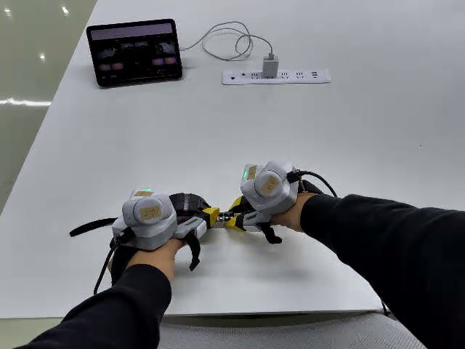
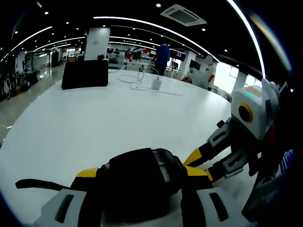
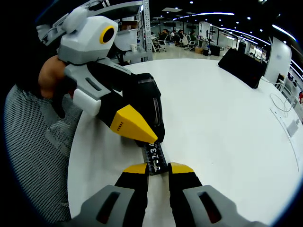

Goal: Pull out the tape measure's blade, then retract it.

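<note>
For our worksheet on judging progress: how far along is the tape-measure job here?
Done: the left gripper clamps the tape measure case, and the right gripper pinches the blade, with only a few printed numbers showing past the case. In hand: the pull. Left: drawing the blade out further, then retracting it.

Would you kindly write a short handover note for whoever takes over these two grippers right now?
Grippers: the left gripper is shut on the black tape measure case, which sits on the white table. The right gripper is shut on the tip of the dark numbered blade, close to the case.
Done: both grips are set, with a short length of blade showing.
Left: probably the full pull-out, then the retraction. Draw the right gripper straight away from the case.
</note>
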{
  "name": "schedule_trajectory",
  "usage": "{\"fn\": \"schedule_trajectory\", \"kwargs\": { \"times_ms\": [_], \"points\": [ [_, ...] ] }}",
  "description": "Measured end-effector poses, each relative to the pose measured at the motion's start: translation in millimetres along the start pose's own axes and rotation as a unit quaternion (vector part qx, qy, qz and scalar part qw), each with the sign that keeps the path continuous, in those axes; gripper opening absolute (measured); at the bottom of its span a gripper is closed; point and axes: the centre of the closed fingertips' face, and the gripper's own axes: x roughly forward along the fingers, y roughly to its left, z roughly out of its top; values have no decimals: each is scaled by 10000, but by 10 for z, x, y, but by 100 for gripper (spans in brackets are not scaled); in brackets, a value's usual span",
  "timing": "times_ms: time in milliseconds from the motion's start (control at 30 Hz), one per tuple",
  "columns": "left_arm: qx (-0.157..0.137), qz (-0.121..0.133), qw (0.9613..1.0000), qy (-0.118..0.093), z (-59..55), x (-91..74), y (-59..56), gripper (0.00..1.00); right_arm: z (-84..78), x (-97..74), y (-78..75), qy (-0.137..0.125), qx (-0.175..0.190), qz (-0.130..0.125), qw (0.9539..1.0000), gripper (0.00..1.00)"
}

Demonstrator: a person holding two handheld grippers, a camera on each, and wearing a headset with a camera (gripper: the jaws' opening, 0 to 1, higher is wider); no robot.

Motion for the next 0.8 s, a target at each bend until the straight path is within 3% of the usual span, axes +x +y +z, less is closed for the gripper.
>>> {"fn": "schedule_trajectory", "kwargs": {
  "times_ms": [367,800],
  "points": [
    [-24,-38,10000,-36,10,-9,2,63,47,38,16,-114,40,113,9999,10],
    [-62,-42,10000,-31,9,-14,1,63,144,136,40,-155,-155,124,9997,10]
  ]
}}
